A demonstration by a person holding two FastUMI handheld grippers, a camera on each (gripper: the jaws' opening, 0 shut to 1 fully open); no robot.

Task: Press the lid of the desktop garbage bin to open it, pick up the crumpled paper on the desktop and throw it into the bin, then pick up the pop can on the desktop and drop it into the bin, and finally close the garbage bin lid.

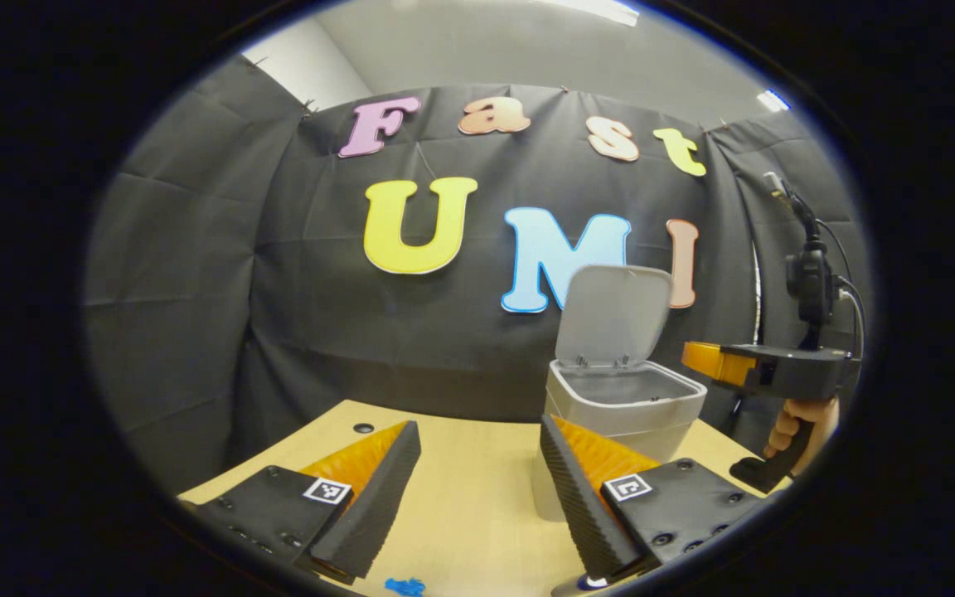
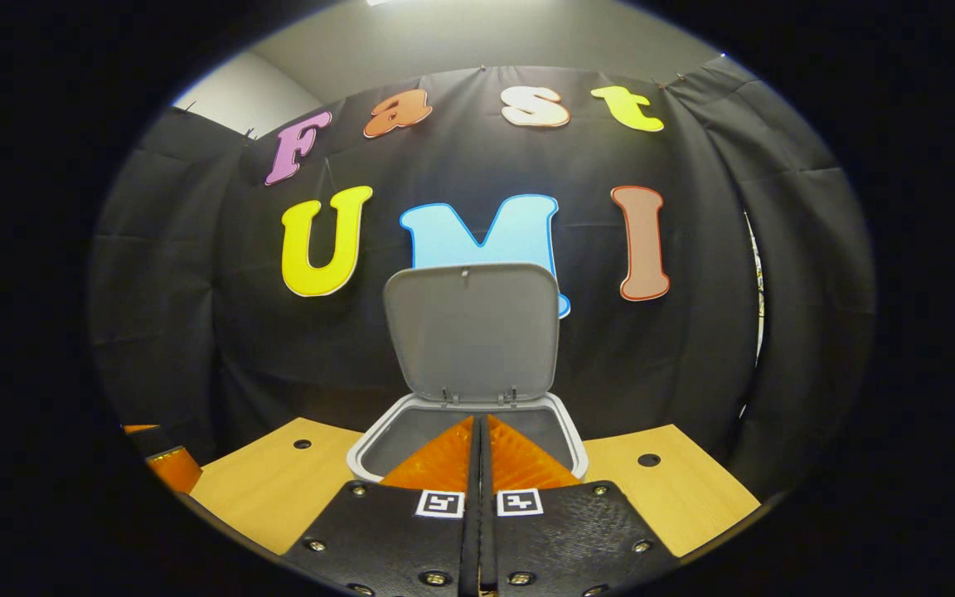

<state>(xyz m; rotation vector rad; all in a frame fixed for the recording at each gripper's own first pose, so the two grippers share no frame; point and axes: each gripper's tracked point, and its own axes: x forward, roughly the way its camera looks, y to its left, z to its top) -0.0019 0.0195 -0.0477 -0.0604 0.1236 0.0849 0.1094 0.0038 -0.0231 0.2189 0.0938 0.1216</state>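
One bin [image 1: 622, 406] stands on the desk [image 1: 461, 497], pale grey, with its lid [image 1: 614, 315] swung up on the rear hinges and leaning a little back against the black cloth wall [image 1: 196, 290]. The mouth is open. From the left gripper view I see the inner wall just below the rim, grey and bare, but not the bottom — what lies inside I cannot tell. In the right gripper view the bin [image 2: 378, 444] sits straight ahead and below, its lid [image 2: 471, 332] upright behind the opening; the part of the interior that shows there is plain grey too.

The left gripper [image 1: 477, 489] hangs over the desk just beside the bin, its fingers spread wide with nothing between them; the right-hand finger overlaps the bin's lower front in that view. A small blue scrap [image 1: 404, 586] lies on the desk near the bottom edge.

The right gripper [image 2: 479, 464] is poised above the bin's mouth, fingers pressed together with no gap and nothing gripped. In the left gripper view the same tool [image 1: 768, 369] shows off to the right of the bin at about rim height, level, with a hand [image 1: 801, 423] wrapped round its grip.

The desk [image 2: 278, 489] has round holes in its top on either side of the bin.
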